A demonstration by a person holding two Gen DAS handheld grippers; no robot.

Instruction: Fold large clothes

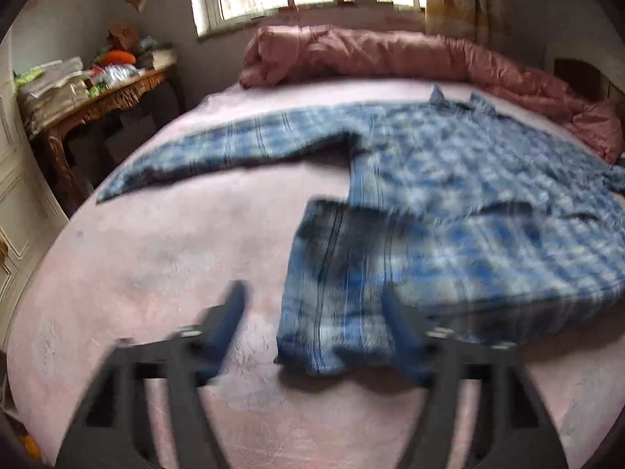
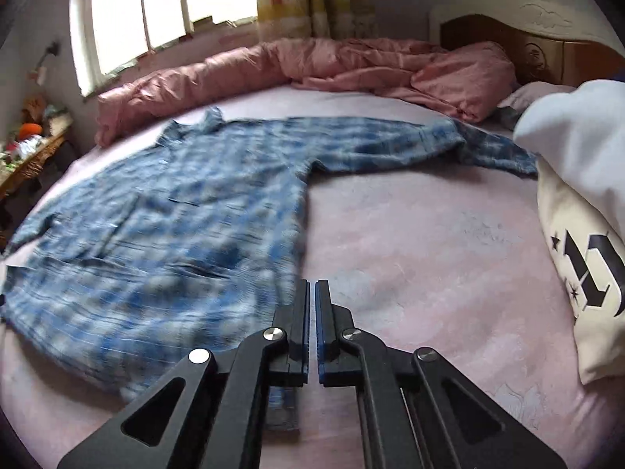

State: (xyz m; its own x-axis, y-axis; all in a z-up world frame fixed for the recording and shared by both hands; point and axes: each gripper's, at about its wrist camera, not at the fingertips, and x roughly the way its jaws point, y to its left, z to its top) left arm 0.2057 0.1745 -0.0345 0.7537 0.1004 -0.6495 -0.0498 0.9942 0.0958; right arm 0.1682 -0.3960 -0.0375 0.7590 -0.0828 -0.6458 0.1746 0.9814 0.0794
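I see the blue plaid shirt (image 2: 187, 211) spread flat across the middle of the pink bed (image 2: 429, 258), its collar toward the far edge where a rolled pink quilt (image 2: 242, 66) lies below the window, one sleeve reaching out toward the headboard (image 2: 547, 54) end and the other toward the opposite end. My left tool (image 1: 314, 297) stands wide, its blurred fingers either side of the shirt's near hem corner, which is turned up in a fold; nothing is pinched between them. My right tool (image 2: 312, 293) has its fingers drawn together with only a sliver between the pads, just off the shirt's side edge; a scrap of plaid shows beneath it, but I cannot tell whether cloth is caught. White printed clothes (image 2: 586, 265) lie at the bed's headboard end.
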